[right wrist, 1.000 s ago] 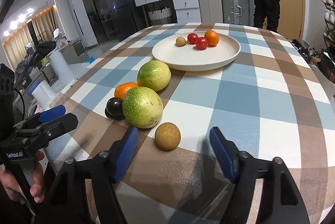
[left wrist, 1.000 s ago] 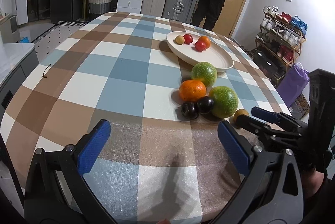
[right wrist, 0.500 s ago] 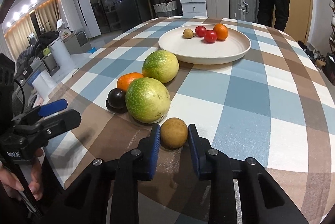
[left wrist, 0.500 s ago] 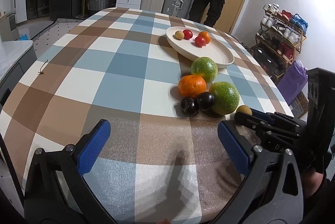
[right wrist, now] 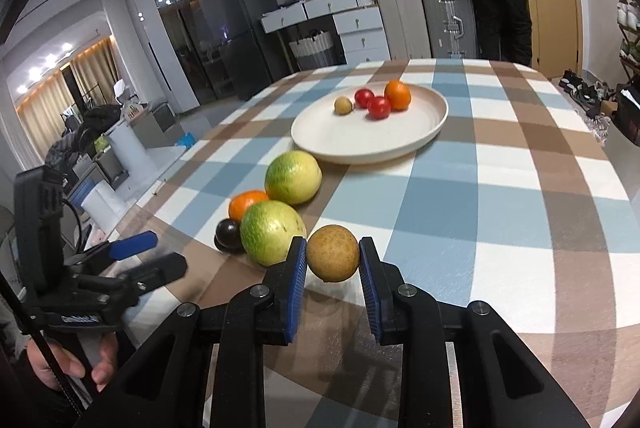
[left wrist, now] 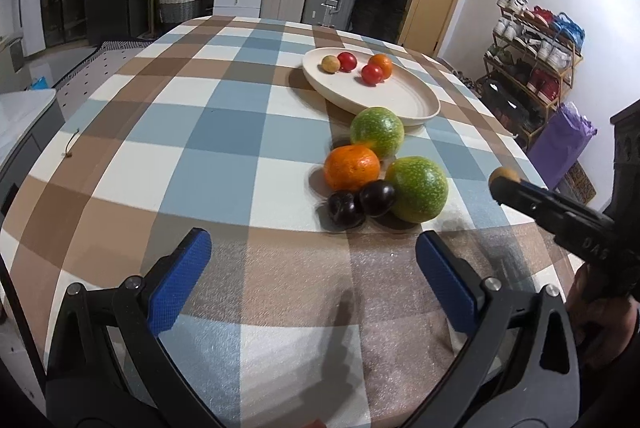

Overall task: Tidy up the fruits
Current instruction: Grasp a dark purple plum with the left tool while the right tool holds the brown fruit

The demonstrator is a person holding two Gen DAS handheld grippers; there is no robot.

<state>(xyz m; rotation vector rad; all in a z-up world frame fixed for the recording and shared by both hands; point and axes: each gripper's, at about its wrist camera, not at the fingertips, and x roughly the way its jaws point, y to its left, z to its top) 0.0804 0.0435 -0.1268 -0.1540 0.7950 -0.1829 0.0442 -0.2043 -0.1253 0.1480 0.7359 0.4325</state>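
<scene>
Right hand-held gripper [right wrist: 333, 260]: low centre of the right wrist view, blue pads clamped on the small brown fruit [right wrist: 333, 259], which sits clear of the tabletop [right wrist: 500, 204] with its shadow beneath it
Grip risk: the fruit is round and held only at its two sides near the pad tips; I judge a tilt or jolt could let it roll out forward and drop
Left hand-held gripper [left wrist: 314, 278]: bottom of the left wrist view, jaws wide apart with nothing between them, hovering over the bare checked cloth; it looks too far to catch a falling fruit
Near cluster: just above and left of the held fruit lie a green fruit [right wrist: 273, 238], two dark plums [left wrist: 362, 202], a mandarin [left wrist: 351, 167] and a second green fruit [right wrist: 293, 177], all touching or nearly so
Collision risk: the nearest green fruit sits right beside the left pad; a low sweep could nudge it and set the round pile rolling toward the cloth edge
Plate [right wrist: 320, 132]: upper centre, with a small brown fruit, two red ones and an orange grouped at its far side, the near side bare
Placing risk: a drop from height could make the fruit bounce or roll over the shallow rim, or knock the ones already there
</scene>
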